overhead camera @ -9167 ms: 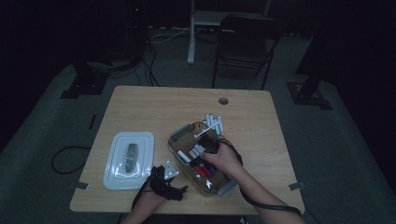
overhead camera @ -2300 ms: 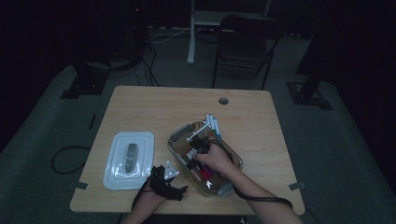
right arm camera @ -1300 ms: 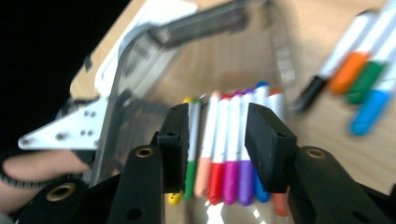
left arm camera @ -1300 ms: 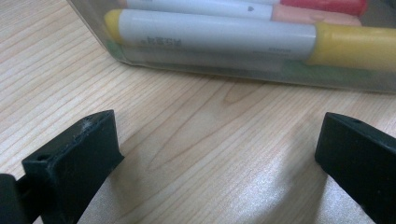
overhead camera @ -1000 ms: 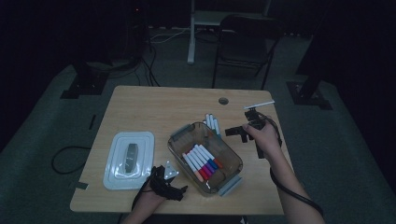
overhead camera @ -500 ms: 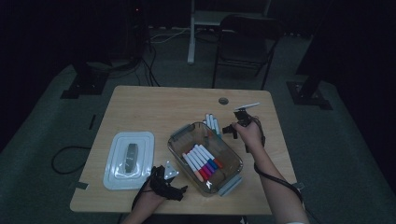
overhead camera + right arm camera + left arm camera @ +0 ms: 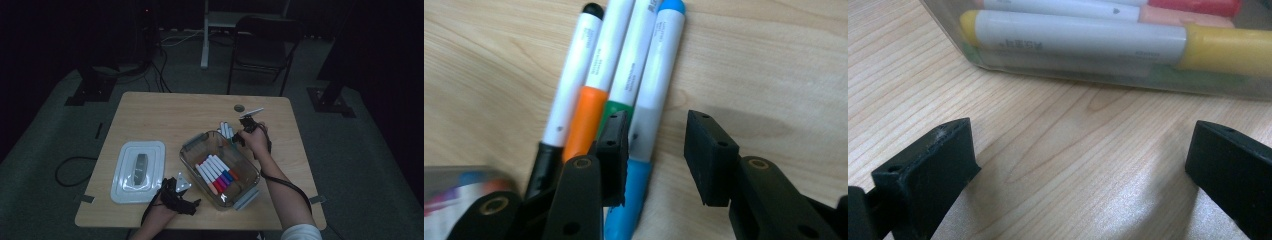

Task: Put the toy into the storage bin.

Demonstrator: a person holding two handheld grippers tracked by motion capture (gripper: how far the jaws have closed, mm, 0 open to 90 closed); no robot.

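We held the right gripper (image 7: 656, 155) low over a row of four markers lying side by side on the wooden table (image 7: 784, 65). Its jaws were parted with a gap between them, nothing pinched; the blue-capped marker (image 7: 651, 100) lay just under the inner edge of the near jaw, partly inside the gap, and no pad pressed on it. Beyond that jaw, on the side away from the gap, lay the green-capped marker (image 7: 624, 65), then the orange-capped marker (image 7: 589, 105), then the black-capped marker (image 7: 561, 100), all touching their neighbours. In the high view our right gripper (image 7: 245, 131) sat at the far corner of the clear container (image 7: 192, 145), with the loose markers (image 7: 226, 130) just beside it on the side toward the container.

Our left gripper (image 7: 1080, 175) rested low on the table with its jaws spread wide and bare wood between them. Straight ahead of it, close by, stood the container wall (image 7: 1098, 75), and behind that wall lay a yellow-capped marker (image 7: 1083, 37). In the high view this left gripper (image 7: 176, 196) sat between the white lid (image 7: 125, 192) and the container, in which a row of markers (image 7: 216, 173) lay.
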